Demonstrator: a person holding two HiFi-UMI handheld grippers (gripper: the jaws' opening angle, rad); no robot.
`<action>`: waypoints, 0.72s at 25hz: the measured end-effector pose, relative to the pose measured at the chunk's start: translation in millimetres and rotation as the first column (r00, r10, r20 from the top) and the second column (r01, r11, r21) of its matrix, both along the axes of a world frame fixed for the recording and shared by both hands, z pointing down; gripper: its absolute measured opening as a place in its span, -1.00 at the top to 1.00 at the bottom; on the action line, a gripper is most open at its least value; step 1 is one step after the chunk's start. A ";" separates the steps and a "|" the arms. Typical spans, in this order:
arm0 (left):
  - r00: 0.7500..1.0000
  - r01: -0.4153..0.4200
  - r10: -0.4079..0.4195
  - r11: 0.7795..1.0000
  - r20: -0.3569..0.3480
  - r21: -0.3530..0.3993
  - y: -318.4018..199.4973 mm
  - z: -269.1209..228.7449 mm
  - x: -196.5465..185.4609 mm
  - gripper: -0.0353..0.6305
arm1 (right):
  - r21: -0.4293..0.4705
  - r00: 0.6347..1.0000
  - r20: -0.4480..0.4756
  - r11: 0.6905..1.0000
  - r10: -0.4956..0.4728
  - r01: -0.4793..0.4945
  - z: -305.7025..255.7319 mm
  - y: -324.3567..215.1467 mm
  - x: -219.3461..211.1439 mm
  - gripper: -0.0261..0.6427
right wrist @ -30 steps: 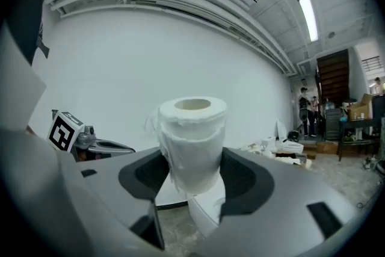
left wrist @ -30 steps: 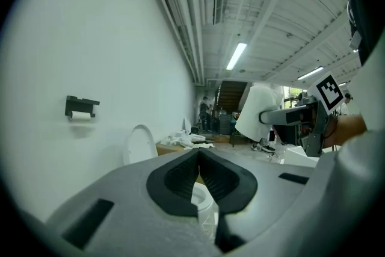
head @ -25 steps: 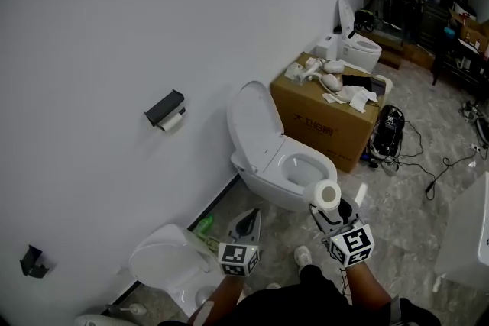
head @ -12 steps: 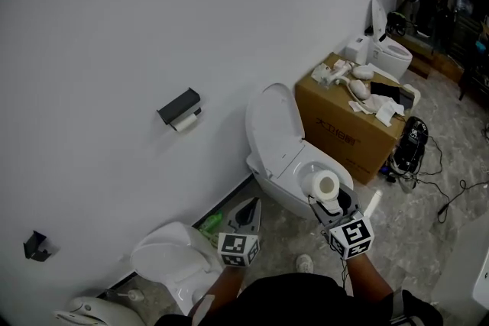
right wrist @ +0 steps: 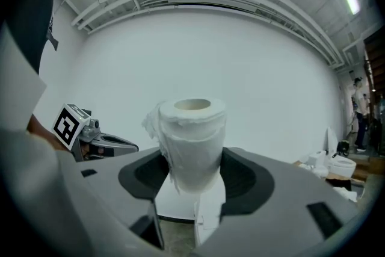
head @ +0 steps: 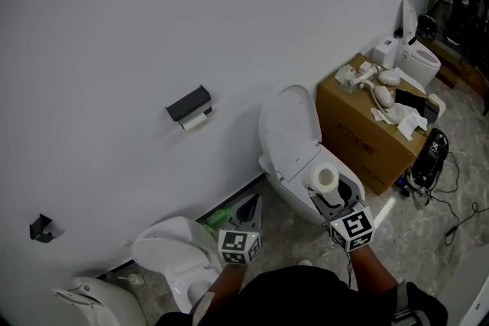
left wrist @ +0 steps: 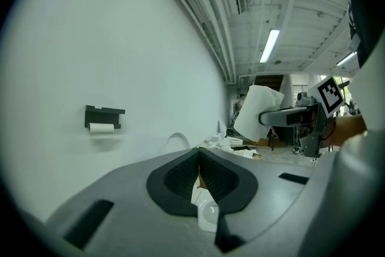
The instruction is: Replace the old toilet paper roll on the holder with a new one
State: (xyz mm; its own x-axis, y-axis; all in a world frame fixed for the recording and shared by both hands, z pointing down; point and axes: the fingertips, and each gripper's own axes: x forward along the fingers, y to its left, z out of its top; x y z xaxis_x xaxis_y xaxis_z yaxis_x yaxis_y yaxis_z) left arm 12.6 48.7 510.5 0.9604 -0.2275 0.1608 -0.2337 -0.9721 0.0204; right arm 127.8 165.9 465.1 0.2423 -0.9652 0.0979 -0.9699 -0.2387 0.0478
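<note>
A black holder (head: 188, 103) hangs on the white wall with a thin old roll (head: 195, 121) under it; the left gripper view shows the same holder (left wrist: 104, 112) and old roll (left wrist: 101, 127) far off at the left. My right gripper (head: 327, 195) is shut on a full white toilet paper roll (head: 325, 179), held upright with its core upward; in the right gripper view the roll (right wrist: 191, 141) stands between the dark pads. My left gripper (head: 250, 207) is shut and empty, low in the head view, well short of the wall.
A white toilet (head: 294, 149) with its lid up stands by the wall. Right of it is a cardboard box (head: 367, 130) with white parts on top. A second toilet lid (head: 164, 252) lies at the lower left. Cables and a dark device (head: 428, 156) lie on the marble floor.
The view has swung: the holder and the toilet have shifted rightward in the head view. Both grippers have moved toward the wall side, and the held roll now hangs over the toilet bowl.
</note>
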 end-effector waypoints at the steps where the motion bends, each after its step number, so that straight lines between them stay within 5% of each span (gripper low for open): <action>1: 1.000 0.011 -0.011 1.000 0.003 -0.001 -2.3 0.9 3.6 0.87 | -0.001 1.000 -0.001 1.000 -0.015 0.015 0.3 -3.8 4.6 0.15; 18: 0.980 0.197 -0.196 0.980 0.029 -0.028 -68.4 16.4 21.7 0.87 | -0.003 0.982 -0.006 0.982 -0.188 0.188 5.5 -89.8 45.6 0.15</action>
